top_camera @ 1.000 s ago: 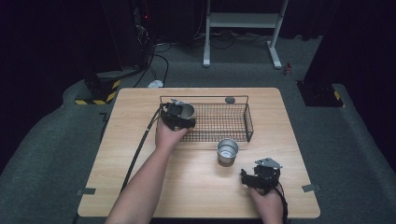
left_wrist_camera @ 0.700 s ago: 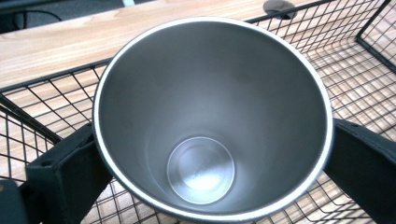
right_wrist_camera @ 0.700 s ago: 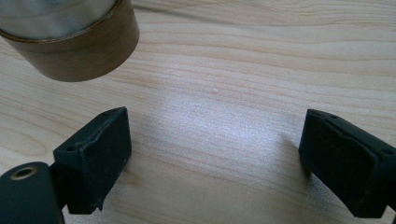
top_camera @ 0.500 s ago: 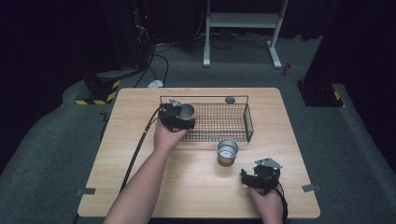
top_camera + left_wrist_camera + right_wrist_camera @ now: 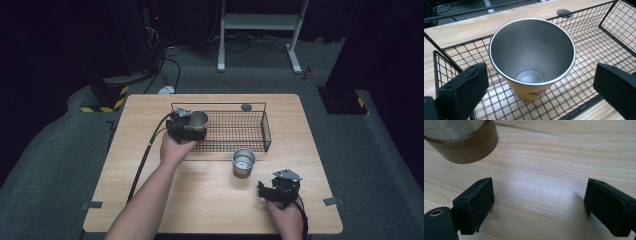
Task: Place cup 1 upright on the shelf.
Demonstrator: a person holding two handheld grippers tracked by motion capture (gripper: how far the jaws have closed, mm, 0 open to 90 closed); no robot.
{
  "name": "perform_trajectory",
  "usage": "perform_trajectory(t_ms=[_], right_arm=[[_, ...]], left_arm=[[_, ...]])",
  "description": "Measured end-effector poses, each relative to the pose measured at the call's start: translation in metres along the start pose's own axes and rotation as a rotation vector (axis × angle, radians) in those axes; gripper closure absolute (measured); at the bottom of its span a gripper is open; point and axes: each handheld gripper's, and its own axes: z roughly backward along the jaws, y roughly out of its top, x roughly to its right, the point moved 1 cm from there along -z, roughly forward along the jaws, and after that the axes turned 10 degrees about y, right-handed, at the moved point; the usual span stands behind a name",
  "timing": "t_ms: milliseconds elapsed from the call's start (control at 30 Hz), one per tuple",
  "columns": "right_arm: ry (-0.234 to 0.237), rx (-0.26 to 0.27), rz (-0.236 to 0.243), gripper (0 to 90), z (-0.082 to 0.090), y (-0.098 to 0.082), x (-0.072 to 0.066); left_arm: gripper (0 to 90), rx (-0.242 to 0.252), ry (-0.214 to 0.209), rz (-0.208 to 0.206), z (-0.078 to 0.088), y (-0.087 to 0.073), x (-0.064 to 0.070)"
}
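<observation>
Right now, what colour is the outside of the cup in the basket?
Yellowish-tan, under a silver metal inside; the cup shows best in the left gripper view.

I'm looking down on a light wooden desk (image 5: pixel 150 200) standing on grey carpet (image 5: pixel 55 165). Beyond its far edge the room goes dark; a white metal frame (image 5: pixel 260 22) stands there, cables (image 5: pixel 172 55) trail across the floor, and what may be a black-and-yellow striped block (image 5: pixel 107 97) sits off the far left corner.

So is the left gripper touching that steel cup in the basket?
Apart. In the left gripper view the left gripper has both black pads wide of the steel cup, with wire basket mesh visible in each gap.
</observation>
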Motion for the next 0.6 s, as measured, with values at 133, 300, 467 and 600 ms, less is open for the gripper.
perform_trajectory(t_ms=[133, 300, 467, 600], right_arm=[[0.000, 0.000, 0.000, 9.2, 0.000, 0.000, 0.000], [0.000, 0.000, 0.000, 9.2, 0.000, 0.000, 0.000], [0.000, 0.000, 0.000, 9.2, 0.000, 0.000, 0.000], [0.000, 0.000, 0.000, 9.2, 0.000, 0.000, 0.000]], left_arm=[[0.5, 0.001, -0.013, 0.011, 0.006, -0.003, -0.001], [0.5, -0.001, -0.009, 0.008, 0.011, -0.006, -0.002], [0.5, 0.001, -0.023, 0.010, 0.020, -0.011, -0.005], [0.6, -0.002, -0.023, 0.009, 0.025, -0.015, -0.008]])
